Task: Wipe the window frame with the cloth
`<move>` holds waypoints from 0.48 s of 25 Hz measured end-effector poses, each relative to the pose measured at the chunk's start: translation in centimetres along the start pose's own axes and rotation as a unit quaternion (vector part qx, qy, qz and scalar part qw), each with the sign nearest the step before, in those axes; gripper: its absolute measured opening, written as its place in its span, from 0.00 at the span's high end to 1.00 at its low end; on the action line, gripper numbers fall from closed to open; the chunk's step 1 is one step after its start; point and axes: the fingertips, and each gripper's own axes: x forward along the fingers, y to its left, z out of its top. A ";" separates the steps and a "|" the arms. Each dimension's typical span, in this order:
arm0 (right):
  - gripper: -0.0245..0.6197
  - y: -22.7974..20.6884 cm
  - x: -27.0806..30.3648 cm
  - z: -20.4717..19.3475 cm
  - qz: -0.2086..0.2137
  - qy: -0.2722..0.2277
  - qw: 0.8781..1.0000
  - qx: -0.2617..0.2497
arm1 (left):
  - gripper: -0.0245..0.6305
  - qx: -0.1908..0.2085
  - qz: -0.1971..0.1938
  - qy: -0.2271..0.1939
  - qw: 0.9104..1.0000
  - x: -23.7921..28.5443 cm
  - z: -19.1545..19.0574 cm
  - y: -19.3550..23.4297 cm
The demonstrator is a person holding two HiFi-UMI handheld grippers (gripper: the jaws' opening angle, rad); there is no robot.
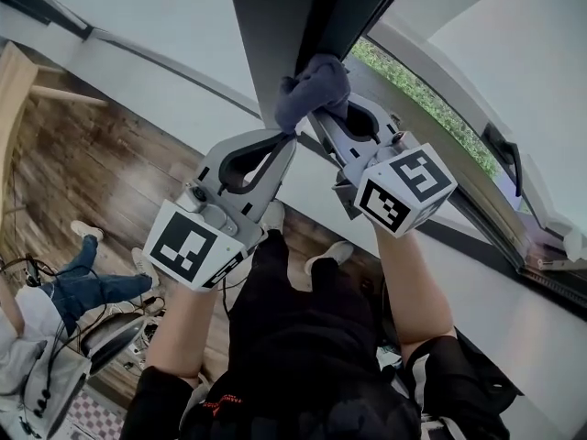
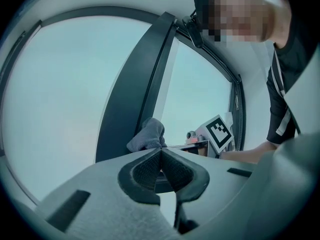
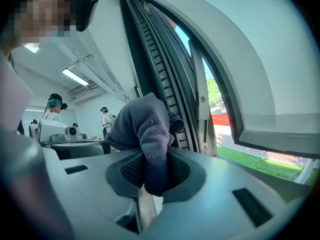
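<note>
Right gripper (image 1: 323, 117) has its fingers clamped on the bunched grey cloth (image 1: 316, 88) against the dark window frame (image 1: 307, 16), whose long axis runs toward 12 o'clock in the head view; left gripper (image 1: 290, 138), fingers closed on nothing, sits at the cloth's 7 o'clock

Wooden floor (image 1: 87, 168), white wall (image 1: 147, 12)

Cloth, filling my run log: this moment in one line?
right gripper: shut on cloth | cloth: at window frame | left gripper: shut, empty
</note>
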 end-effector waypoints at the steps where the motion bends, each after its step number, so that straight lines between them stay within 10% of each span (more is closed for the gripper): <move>1: 0.88 0.0 0.4 -0.3 -0.002 0.001 1.000 0.004 | 0.93 -0.002 0.000 0.002 1.000 -0.2 -0.3 0.4; 12: 0.88 -1.9 1.3 -5.9 -0.015 0.028 0.999 0.043 | 0.93 -0.021 0.000 0.024 0.999 -0.1 -4.6 1.0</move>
